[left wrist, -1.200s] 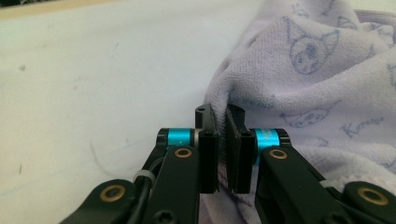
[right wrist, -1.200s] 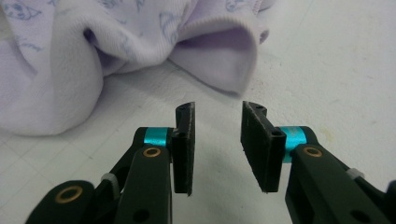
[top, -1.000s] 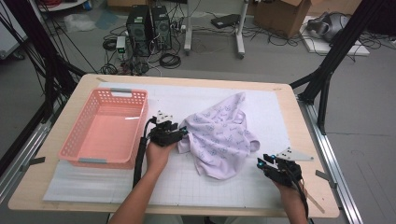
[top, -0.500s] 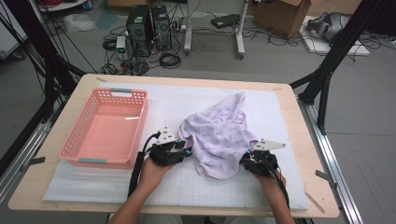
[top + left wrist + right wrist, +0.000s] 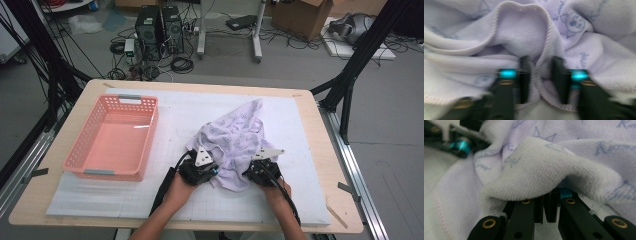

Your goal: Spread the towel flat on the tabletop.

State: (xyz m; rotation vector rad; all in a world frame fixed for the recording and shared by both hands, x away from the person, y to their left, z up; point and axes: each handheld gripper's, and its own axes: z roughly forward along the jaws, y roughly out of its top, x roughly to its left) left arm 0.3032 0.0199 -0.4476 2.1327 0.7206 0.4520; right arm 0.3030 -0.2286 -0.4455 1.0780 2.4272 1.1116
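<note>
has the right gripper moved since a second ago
Yes. In the high view the right gripper has come in leftward from near the mat's right edge, toward the pink basket, to the towel, and its jaws have just closed on it.

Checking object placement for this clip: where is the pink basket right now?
In the high view the pink basket sits on the table's left side, left of the crumpled lilac towel, apart from it.

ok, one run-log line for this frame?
stage: gripping towel | left claw: just closed on hemmed edge | right claw: just closed on fold | basket: empty, left of towel
</note>
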